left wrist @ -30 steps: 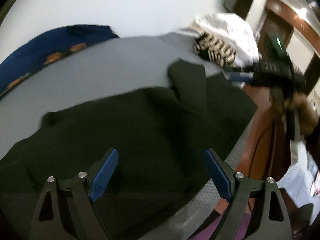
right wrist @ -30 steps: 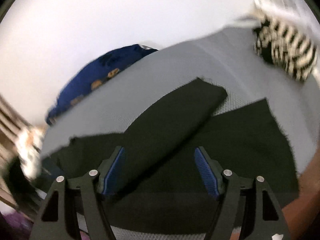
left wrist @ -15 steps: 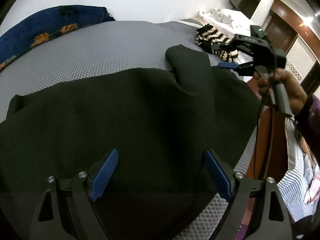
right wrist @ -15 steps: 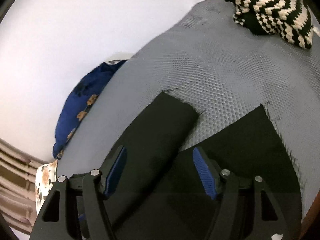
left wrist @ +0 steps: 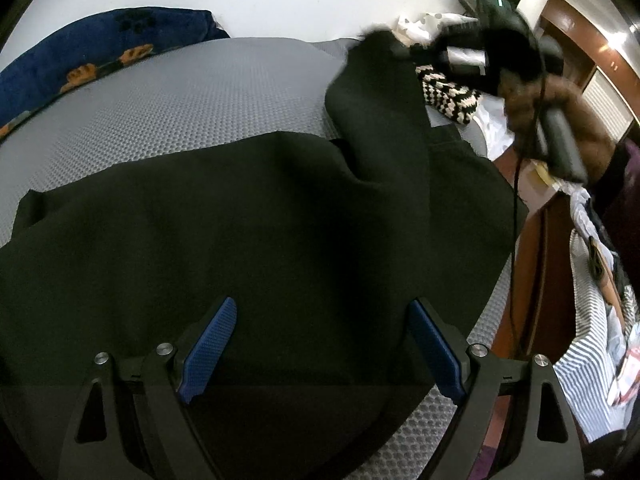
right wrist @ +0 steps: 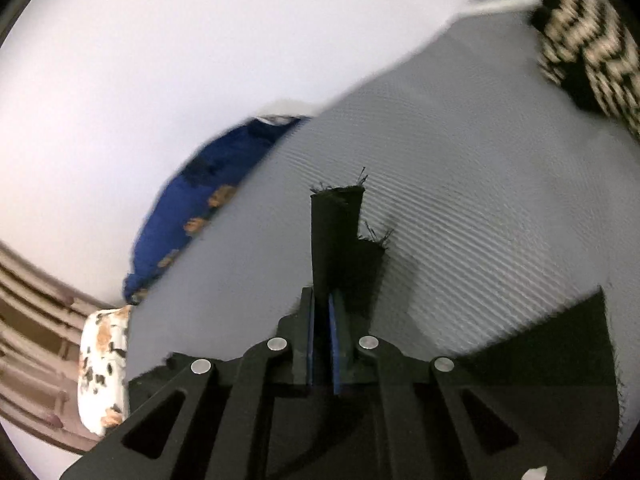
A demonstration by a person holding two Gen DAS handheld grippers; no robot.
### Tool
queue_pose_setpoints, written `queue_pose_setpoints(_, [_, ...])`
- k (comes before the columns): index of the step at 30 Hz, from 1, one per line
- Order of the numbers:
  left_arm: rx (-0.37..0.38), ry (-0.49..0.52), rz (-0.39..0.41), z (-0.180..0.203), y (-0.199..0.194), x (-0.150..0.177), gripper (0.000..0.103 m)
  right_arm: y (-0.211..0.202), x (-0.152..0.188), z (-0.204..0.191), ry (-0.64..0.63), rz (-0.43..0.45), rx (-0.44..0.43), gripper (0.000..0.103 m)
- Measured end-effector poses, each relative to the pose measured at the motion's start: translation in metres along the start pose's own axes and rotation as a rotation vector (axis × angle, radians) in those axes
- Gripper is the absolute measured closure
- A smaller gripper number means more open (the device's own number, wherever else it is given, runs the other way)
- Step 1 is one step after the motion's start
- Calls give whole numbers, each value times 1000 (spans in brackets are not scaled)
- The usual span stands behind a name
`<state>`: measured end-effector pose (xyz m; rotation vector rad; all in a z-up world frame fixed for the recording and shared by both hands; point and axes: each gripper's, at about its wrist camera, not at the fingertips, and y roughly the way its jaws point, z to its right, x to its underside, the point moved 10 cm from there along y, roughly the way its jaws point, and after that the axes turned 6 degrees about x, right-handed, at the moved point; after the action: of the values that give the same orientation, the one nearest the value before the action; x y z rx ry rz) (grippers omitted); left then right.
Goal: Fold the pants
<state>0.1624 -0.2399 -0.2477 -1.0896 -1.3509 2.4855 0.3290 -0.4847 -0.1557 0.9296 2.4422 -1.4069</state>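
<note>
Black fabric pants (left wrist: 248,240) spread over the grey honeycomb-textured mattress (left wrist: 168,96), right gripper (right wrist: 323,344) clamped on a frayed leg end lifted near the far edge, left gripper (left wrist: 320,344) jaws wide apart above the pants' near part

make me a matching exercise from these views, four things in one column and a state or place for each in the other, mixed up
Things:
1. left hand-held gripper
2. right hand-held gripper
3. black pants
4. blue cushion

States or places:
A. at the far edge of the grey bed, by the white wall
B. open, hovering over dark fabric
C. shut on a lifted pant leg end
D. spread across the grey bed, one leg raised

Pairs: 1-B, 2-C, 3-D, 4-A
</note>
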Motion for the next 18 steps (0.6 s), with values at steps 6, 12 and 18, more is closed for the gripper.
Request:
queue_pose_setpoints(6, [-20, 18, 2, 2, 2, 2, 15, 17, -13, -70, -76, -40, -139, 81])
queue_pose_setpoints(12, [9, 2, 6, 1, 1, 3, 14, 4, -16, -36, -28, 61, -145, 50])
queue_pose_setpoints(18, [22, 3, 12, -1, 0, 1, 14, 17, 40, 13, -23, -65, -70, 49])
